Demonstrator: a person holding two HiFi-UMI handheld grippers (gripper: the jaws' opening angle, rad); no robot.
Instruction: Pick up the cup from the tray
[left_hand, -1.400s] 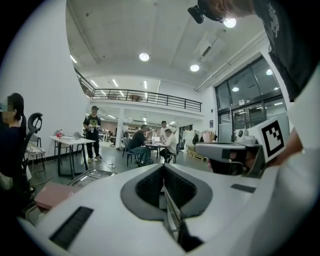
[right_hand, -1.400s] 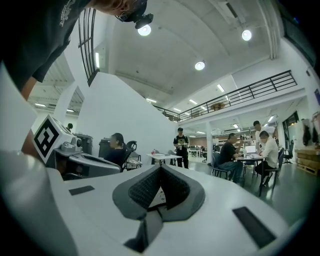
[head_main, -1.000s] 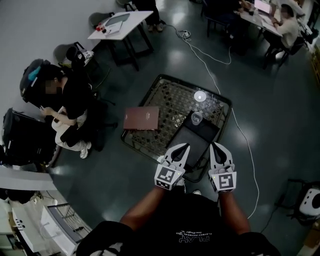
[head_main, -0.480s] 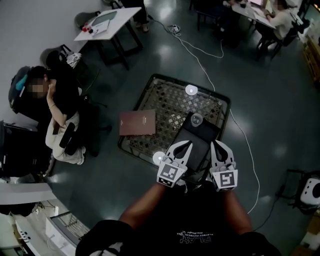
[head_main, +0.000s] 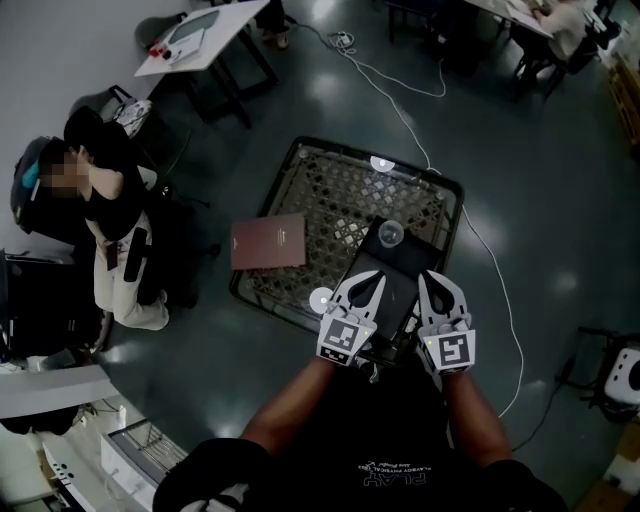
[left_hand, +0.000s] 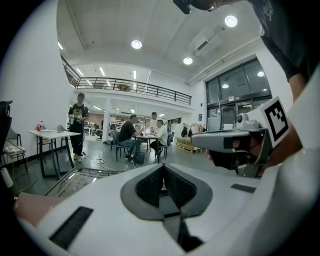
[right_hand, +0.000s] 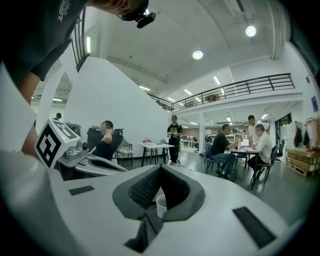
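Note:
A small clear cup (head_main: 391, 233) stands upright at the far end of a dark tray (head_main: 402, 265) on a lattice-patterned glass table (head_main: 335, 190). My left gripper (head_main: 374, 280) and right gripper (head_main: 432, 280) hover side by side over the tray's near end, both well short of the cup. The left gripper (left_hand: 163, 166) has its jaws closed tip to tip with nothing between them. In the right gripper view the right gripper (right_hand: 160, 167) also looks closed and empty, and the cup (right_hand: 161, 204) shows far ahead through the gap behind the tips.
A maroon book (head_main: 268, 241) lies on the table's left part. A person (head_main: 105, 205) sits at the left beside dark chairs. A white cable (head_main: 480, 255) runs across the floor past the table's right side. More tables and people are at the far end.
Both grippers have crept a little forward and lower over the tray's near end. The head view has shifted, and the seated person at the left has raised an arm.

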